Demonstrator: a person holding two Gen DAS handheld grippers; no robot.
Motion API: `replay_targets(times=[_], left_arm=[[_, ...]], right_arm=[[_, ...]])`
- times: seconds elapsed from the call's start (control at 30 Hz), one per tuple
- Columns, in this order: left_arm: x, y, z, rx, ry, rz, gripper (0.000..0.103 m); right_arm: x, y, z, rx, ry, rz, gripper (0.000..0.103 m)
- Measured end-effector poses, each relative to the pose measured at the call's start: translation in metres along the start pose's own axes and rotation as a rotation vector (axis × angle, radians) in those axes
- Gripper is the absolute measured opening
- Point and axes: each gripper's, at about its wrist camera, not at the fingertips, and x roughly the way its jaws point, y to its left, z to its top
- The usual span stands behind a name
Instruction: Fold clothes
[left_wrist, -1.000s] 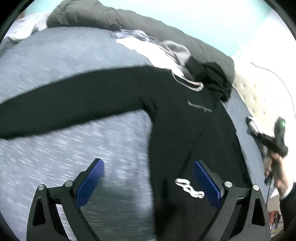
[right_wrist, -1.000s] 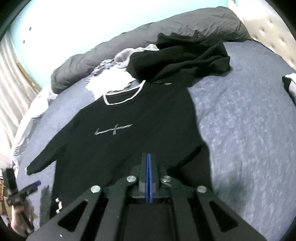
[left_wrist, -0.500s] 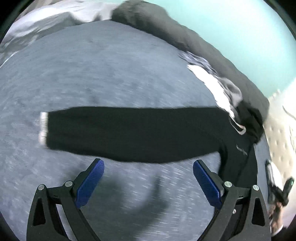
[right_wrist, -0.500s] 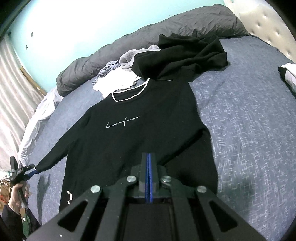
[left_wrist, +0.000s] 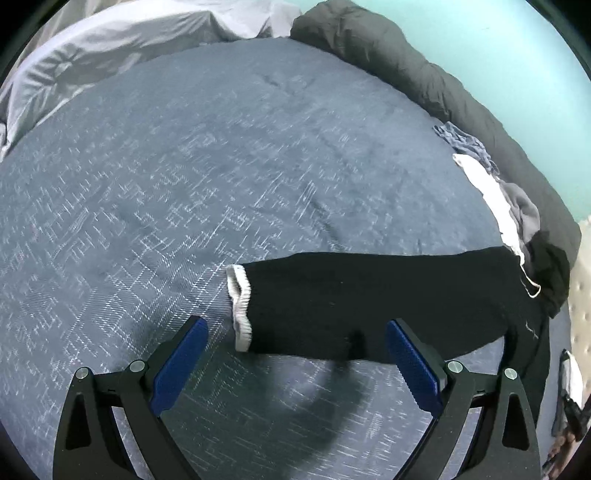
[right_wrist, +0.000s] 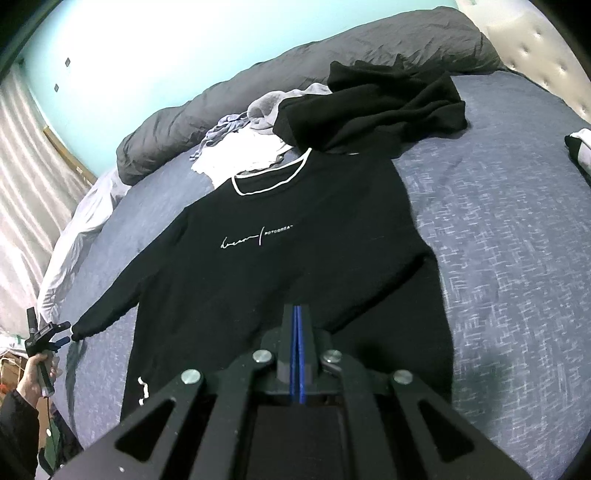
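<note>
Blue patterned bedspread (right_wrist: 517, 258) (rumpled grey duvet (right_wrist: 332, 59) behind) under turquoise wall (right_wrist: 166, 44).

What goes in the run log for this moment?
left gripper: open, at sleeve cuff | right gripper: shut, over black sweatshirt | sweatshirt flat on bed, unfolded

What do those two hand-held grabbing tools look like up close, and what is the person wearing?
Each tool, the left gripper and the right gripper, is a black plastic frame with triangular cut-outs and silver screw heads, ending in two fingers faced with ribbed blue pads. The hand grips a black pistol-style handle; its dark sleeve reaches the wrist.
</note>
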Motion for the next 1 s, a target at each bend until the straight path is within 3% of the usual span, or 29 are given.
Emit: replay_targets(times=[0.2,0.37,0.43,0.5,0.53,0.57,0.77,1.0], left_arm=[[0.014,0.012,0.0,-0.037,0.005,-0.013,0.098],[0.02,0.009,0.0,-0.022,-0.002,-0.022,0.07],[0.021,0.007,0.001,-0.016,-0.003,-0.023,0.065],[0.021,0.005,0.002,-0.004,-0.007,-0.021,0.041],[0.019,0.002,0.002,0.006,-0.015,-0.018,0.021],[0.017,-0.001,0.003,0.022,-0.02,-0.017,0.011],[0.006,-0.019,0.006,0.086,-0.03,-0.025,0.008],[-0.022,-0.055,0.015,0.131,-0.062,-0.095,0.007]], right_arm=[[0.002,0.005,0.0,-0.016,0.004,-0.001,0.001],[0.001,0.003,0.001,-0.011,0.0,-0.01,0.001],[0.001,0.003,0.001,-0.01,0.0,-0.01,0.001],[0.003,0.004,0.0,-0.01,0.004,-0.008,0.001],[0.004,0.005,-0.001,-0.01,0.006,-0.007,0.001],[0.004,0.005,-0.001,-0.01,0.007,-0.005,0.001],[0.006,0.003,-0.003,0.001,0.008,0.002,0.001],[-0.001,-0.002,-0.003,0.009,-0.002,0.016,0.001]])
